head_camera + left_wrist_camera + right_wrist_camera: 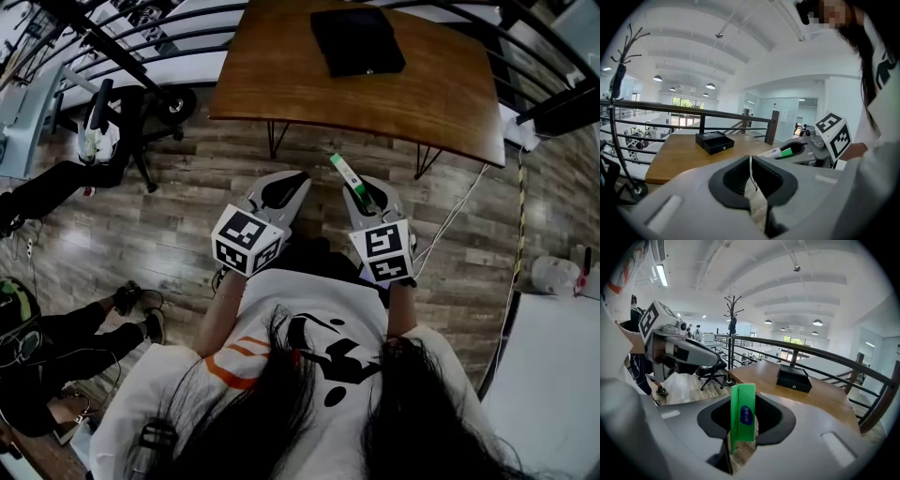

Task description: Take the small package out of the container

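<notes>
Inside the right hand-held gripper (pixel 743 430), the small package (pixel 743 414) stands clamped.

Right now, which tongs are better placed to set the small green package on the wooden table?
Right. The right tongs grip the green package; the left tongs are shut and empty. The wooden table lies ahead of both.

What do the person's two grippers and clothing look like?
The left gripper and right gripper are light grey shells with dark jaw pads, each carrying a white cube of black square markers. The person wears a white short-sleeved top printed black and orange.
</notes>
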`<move>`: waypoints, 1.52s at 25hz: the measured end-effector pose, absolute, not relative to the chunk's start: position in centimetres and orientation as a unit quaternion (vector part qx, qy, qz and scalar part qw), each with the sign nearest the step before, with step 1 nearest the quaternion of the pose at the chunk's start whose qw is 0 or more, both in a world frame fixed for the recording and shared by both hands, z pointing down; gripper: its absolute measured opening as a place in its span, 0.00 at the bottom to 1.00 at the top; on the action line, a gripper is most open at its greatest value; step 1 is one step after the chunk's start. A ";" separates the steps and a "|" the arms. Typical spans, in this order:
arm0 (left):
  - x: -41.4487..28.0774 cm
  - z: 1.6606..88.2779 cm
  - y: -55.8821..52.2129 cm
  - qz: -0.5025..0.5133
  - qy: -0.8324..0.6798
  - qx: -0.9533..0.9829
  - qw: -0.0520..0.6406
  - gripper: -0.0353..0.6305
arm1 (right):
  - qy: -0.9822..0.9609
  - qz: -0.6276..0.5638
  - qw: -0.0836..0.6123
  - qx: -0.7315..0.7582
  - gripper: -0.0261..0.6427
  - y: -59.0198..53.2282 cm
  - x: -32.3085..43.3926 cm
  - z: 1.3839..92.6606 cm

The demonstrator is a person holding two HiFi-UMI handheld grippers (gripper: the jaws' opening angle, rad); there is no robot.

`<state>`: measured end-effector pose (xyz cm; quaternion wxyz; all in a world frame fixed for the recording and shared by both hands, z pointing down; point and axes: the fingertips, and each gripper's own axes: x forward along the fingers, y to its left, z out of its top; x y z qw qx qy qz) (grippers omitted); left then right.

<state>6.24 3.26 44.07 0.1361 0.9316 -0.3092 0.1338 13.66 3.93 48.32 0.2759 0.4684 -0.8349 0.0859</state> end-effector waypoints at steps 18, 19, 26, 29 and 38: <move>5.1 44.1 5.4 0.136 -0.286 0.939 0.135 0.05 | -0.826 0.084 0.270 0.488 0.21 5.7 12.4 48.0; 4.9 44.1 5.6 0.136 -0.286 0.939 0.135 0.05 | -0.824 0.084 0.268 0.492 0.21 5.9 12.3 47.9; 2.9 43.5 6.5 0.130 -0.280 0.942 0.136 0.05 | -0.814 0.087 0.266 0.509 0.21 6.9 11.1 47.0; 2.2 43.4 6.8 0.124 -0.278 0.943 0.135 0.06 | -0.812 0.084 0.269 0.511 0.21 7.5 10.5 46.8; 0.3 43.1 7.9 0.112 -0.269 0.947 0.135 0.06 | -0.804 0.081 0.282 0.517 0.21 8.9 8.9 46.6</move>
